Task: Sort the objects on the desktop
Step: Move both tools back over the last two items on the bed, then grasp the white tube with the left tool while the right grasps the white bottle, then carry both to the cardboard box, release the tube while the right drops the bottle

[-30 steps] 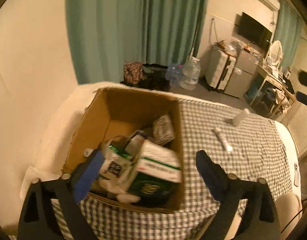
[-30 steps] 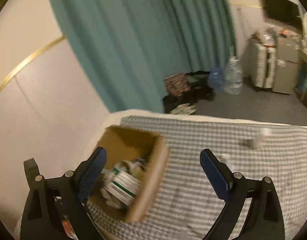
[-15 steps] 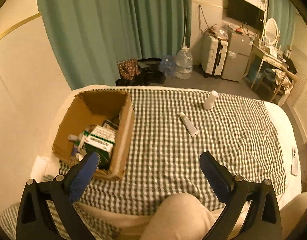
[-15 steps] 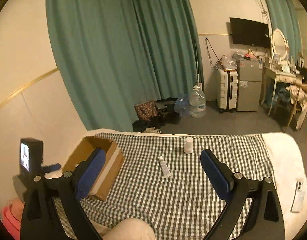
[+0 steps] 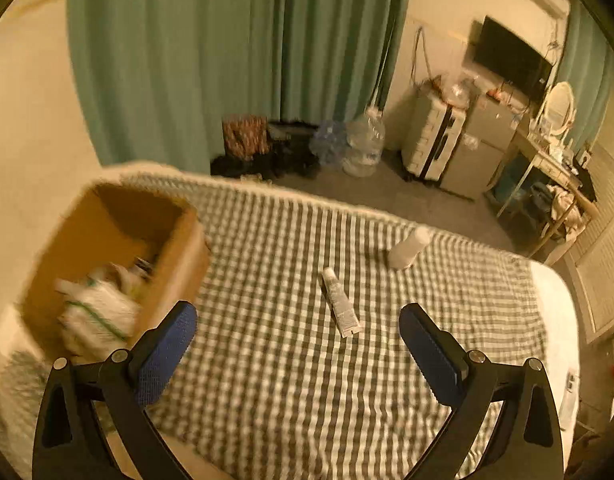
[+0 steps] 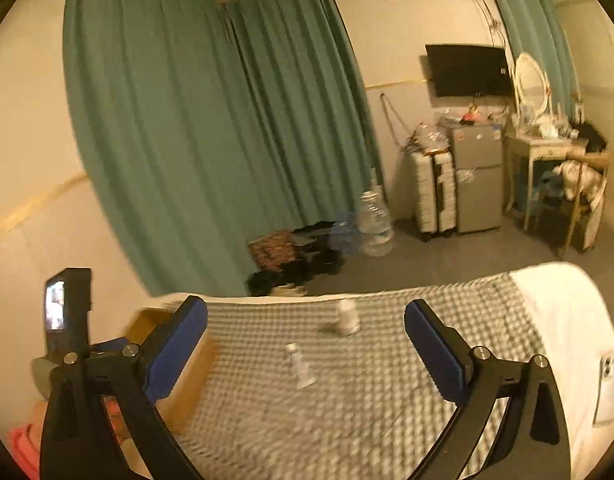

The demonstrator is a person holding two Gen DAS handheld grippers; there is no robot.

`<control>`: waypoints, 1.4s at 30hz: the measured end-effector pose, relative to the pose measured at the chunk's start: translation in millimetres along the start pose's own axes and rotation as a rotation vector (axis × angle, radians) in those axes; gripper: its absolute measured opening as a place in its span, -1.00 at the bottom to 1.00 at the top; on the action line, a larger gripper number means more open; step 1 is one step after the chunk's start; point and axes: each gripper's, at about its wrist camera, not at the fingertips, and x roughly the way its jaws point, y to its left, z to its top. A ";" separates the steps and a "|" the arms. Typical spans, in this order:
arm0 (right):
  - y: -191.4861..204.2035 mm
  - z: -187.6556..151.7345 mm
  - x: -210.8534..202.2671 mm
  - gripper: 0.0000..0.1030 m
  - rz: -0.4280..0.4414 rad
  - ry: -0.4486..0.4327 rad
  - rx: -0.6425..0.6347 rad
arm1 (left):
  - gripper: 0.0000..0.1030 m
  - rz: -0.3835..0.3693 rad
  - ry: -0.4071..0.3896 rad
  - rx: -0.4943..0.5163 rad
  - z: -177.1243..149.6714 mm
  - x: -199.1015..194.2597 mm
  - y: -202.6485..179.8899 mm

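A white tube lies on the checked cloth, and a small white bottle stands behind it to the right. An open cardboard box holding packets and small boxes sits at the left. My left gripper is open and empty, above the cloth just in front of the tube. My right gripper is open and empty, held higher and further back; the tube, the bottle and the box show between and beside its fingers.
The other gripper's camera unit shows at the left of the right wrist view. A phone lies on the white bedding at the right edge. Beyond the bed are green curtains, water jugs, a suitcase and a small fridge.
My left gripper has moved forward and right from the box toward the tube. My right gripper has dropped lower and nearer the cloth. Both stay open.
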 end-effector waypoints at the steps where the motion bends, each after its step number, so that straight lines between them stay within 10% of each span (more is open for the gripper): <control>1: -0.2 -4.3 18.1 0.93 -0.020 0.002 -0.013 | 1.00 0.013 0.016 -0.005 -4.5 23.3 -1.8; 11: -24.4 -72.4 269.2 0.82 -0.057 0.181 0.067 | 1.00 0.141 0.067 -0.024 -23.4 205.2 -22.2; 18: -52.0 -104.1 341.4 0.77 -0.074 0.270 0.131 | 1.00 0.103 0.155 -0.044 -36.2 258.6 -30.2; 23: -52.6 -110.7 365.3 0.61 -0.103 0.316 0.064 | 1.00 0.106 0.076 0.086 -47.9 264.9 -35.7; 25: -52.0 -117.4 375.6 -0.04 -0.074 0.354 0.075 | 0.88 0.096 0.072 0.091 -50.0 262.1 -34.3; 27: -48.7 -121.2 370.3 -0.14 -0.073 0.346 0.065 | 0.54 0.081 0.067 0.104 -52.0 254.9 -34.4; 29: -39.0 -121.5 363.2 -0.15 -0.092 0.338 0.018 | -0.48 0.072 0.056 0.122 -54.8 245.0 -34.1; 42: -6.8 -104.2 264.8 -0.15 -0.032 0.321 -0.010 | -0.50 -0.092 0.084 0.023 -28.5 143.8 -1.6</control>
